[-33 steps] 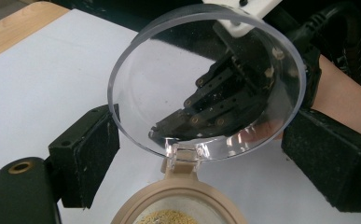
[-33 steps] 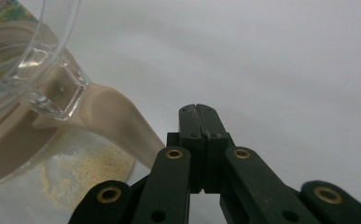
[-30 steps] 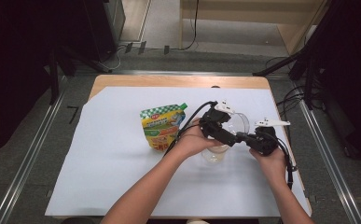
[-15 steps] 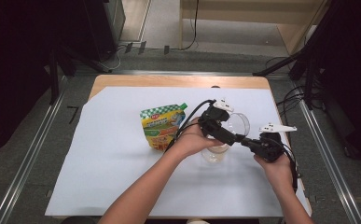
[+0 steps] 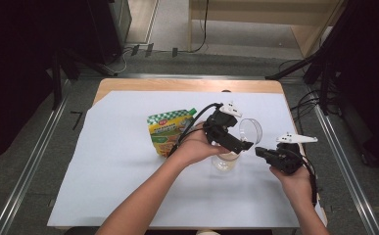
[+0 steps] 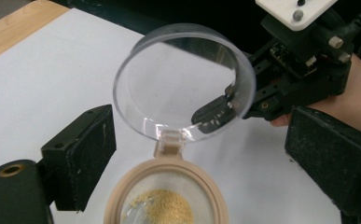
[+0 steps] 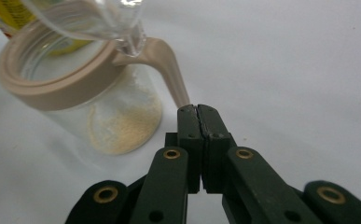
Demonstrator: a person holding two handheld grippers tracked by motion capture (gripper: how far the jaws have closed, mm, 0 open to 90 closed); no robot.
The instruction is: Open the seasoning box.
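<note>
Jar [image 5: 225, 161] of clear plastic with beige collar, standing upright on white sheet [image 5: 104, 161] right of table centre, in high view; thin layer of yellowish granules [image 6: 164, 207] at bottom, seen from above in left gripper view. Round transparent lid [image 5: 250, 131], hinged to collar, flipped open and standing tilted beyond mouth; beige hinge tab [image 6: 170, 142] joining lid to rim. From left across high view: green-and-yellow printed pouch [image 5: 170, 131], lying flat just left of jar; left gripper [image 5: 240, 145], held in left hand [image 5: 194, 147], poised over jar, jaws spread wide to either side of collar in its own view, pads [image 6: 82, 156] apart from jar, nothing gripped; jar and lid; right gripper [image 5: 258, 151], in right hand [image 5: 295, 183], just right of jar, tips directed toward it. In left gripper view, right gripper [image 6: 206, 114] visible through clear lid, tips close behind lid; contact not determinable. In right gripper view, jaws pressed fully together, nothing between them, tips just beside lower end of beige spout-like tab [image 7: 171, 70] projecting from collar [image 7: 52, 88]; contact with tab not determinable. Bare wooden table edge [image 5: 187, 85] beyond far margin of sheet.
</note>
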